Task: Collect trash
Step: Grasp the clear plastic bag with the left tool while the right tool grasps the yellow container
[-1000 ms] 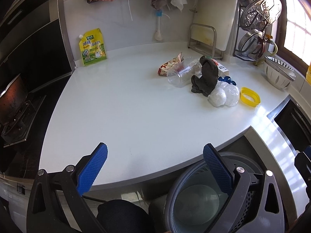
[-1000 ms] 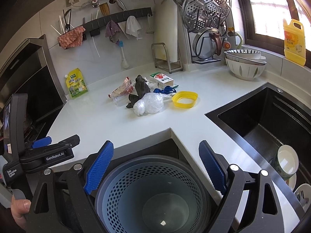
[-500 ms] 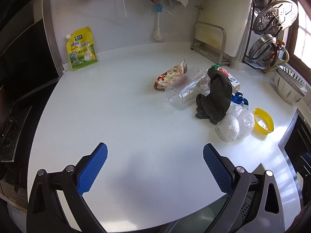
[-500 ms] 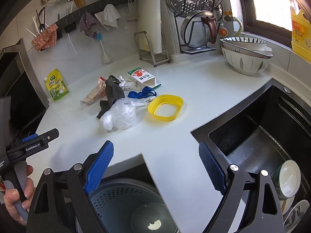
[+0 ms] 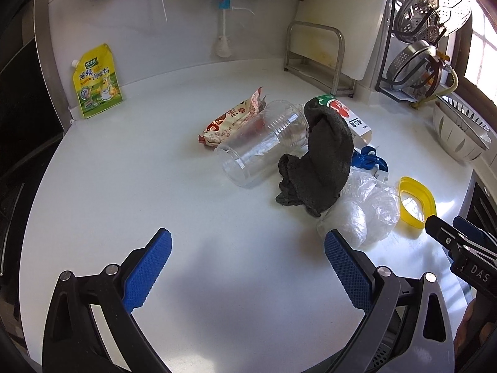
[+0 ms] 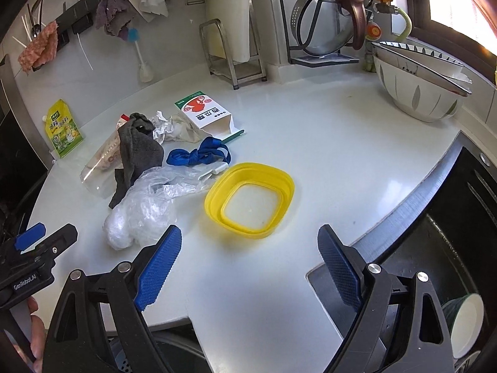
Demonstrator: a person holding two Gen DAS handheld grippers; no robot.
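Observation:
A pile of trash lies on the white counter [image 5: 155,186]: a clear plastic cup [image 5: 264,149] on its side, a snack wrapper [image 5: 233,121], a dark grey sock [image 5: 323,161], a crumpled clear plastic bag [image 5: 363,214], a small carton [image 6: 205,115], a blue lanyard [image 6: 198,155] and a yellow lid ring [image 6: 248,199]. My left gripper [image 5: 248,270] is open and empty, short of the pile. My right gripper [image 6: 248,267] is open and empty, just in front of the yellow ring [image 5: 416,202]. The grey bin's rim [image 6: 174,351] shows below the counter edge.
A yellow seasoning pouch [image 5: 96,80] leans on the back wall. A metal rack [image 5: 313,52], hanging pot lids [image 6: 329,28] and a stack of bowls [image 6: 419,84] stand at the back right. A dark sink [image 6: 450,217] with dishes lies to the right.
Both grippers have moved forward from above the bin over the counter toward the trash pile. Both stay open and empty.

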